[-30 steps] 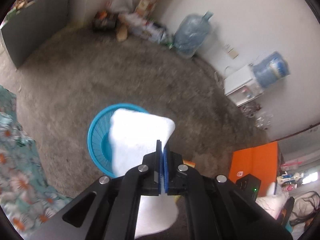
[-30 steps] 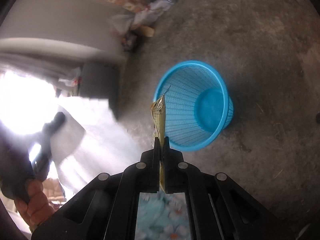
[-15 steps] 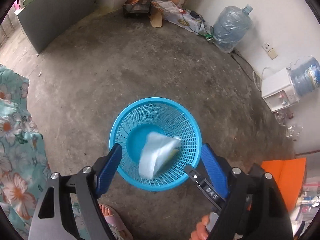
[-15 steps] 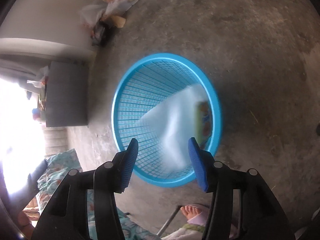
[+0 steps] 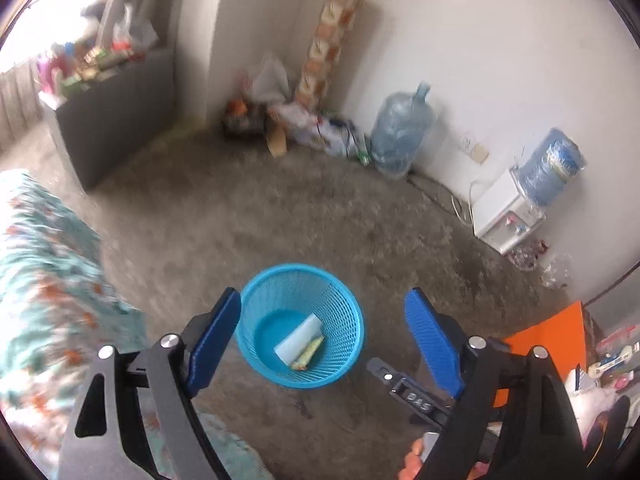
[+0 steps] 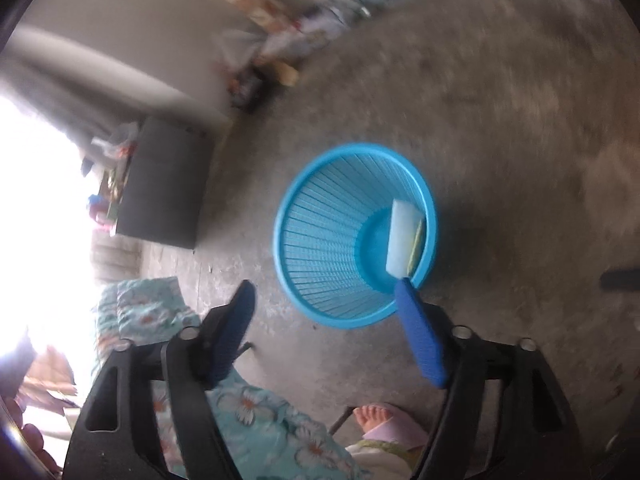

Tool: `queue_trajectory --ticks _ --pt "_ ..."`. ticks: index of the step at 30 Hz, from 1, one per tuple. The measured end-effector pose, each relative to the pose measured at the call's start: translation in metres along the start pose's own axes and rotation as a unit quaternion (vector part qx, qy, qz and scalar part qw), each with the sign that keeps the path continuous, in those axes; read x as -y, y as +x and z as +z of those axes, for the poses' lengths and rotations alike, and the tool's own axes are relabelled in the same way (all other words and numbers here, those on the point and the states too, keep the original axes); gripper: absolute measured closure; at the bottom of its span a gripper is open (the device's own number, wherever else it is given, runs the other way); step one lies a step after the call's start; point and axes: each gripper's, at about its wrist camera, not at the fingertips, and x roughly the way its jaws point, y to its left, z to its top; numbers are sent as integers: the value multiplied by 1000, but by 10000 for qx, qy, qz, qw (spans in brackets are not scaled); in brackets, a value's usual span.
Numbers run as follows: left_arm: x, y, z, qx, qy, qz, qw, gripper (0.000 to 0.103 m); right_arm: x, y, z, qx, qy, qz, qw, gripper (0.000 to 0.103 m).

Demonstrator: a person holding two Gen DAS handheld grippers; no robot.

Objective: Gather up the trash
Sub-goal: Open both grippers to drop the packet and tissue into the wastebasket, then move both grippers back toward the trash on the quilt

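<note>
A blue mesh basket (image 5: 262, 300) stands on the grey floor. A white paper piece (image 5: 298, 338) and a yellow-green wrapper (image 5: 309, 356) lie in its bottom. My left gripper (image 5: 322, 312) is open and empty, held above the basket. In the right wrist view the same basket (image 6: 320, 240) holds the white piece (image 6: 402, 236) with the wrapper (image 6: 418, 246) beside it. My right gripper (image 6: 326, 292) is open and empty above the basket's near rim. The other gripper's body (image 5: 408, 392) shows at lower right in the left wrist view.
A floral cloth (image 5: 44, 280) lies at left. A grey cabinet (image 5: 112, 116), a pile of bags and boxes (image 5: 280, 120), a water jug (image 5: 400, 132) and a dispenser (image 5: 512, 208) line the walls. An orange box (image 5: 548, 332) is at right. A bare foot (image 6: 372, 416) is below.
Both grippers opened and let go of the white piece and the wrapper, which dropped into the basket. Both grippers have since pulled up and back from the basket.
</note>
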Motion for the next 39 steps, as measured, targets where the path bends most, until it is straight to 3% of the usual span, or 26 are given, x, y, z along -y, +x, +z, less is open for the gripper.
queue_trajectory --ticks 3,7,10,14,18,20,28,34,39 --pt "-7 -36 -12 45 -89 -60 9999 7 -29 -34 -6 378 -456 -173 9981 18" --pt "-21 -77 -26 39 -302 -59 9995 6 -70 -75 -19 978 -1163 -774 9854 8" --pt "-34 -110 -42 186 -509 110 9985 6 -95 -95 -33 1317 -1705 -1096 9703 8" --pt "-56 -154 -67 396 -874 405 9946 6 -125 -112 -60 1702 -2455 -1696 9392 8" --pt "-76 -196 -91 536 -979 704 9913 6 -152 -124 -95 2129 -3233 -2088 8981 8" --pt "-89 -219 -103 584 -1035 852 9893 6 -162 -130 -109 2260 -3481 -2010 8873 8" --pt "-150 -292 -146 836 -1652 980 9778 6 -195 -146 -147 2374 -4143 -1181 8707 8" --pt "-185 -352 -184 1508 -2069 1147 9598 6 -217 -154 -168 1982 -4434 -5 8741 8" --pt "-217 -403 -221 2204 -2351 1382 9365 6 -242 -157 -189 1717 -4689 704 8636 8"
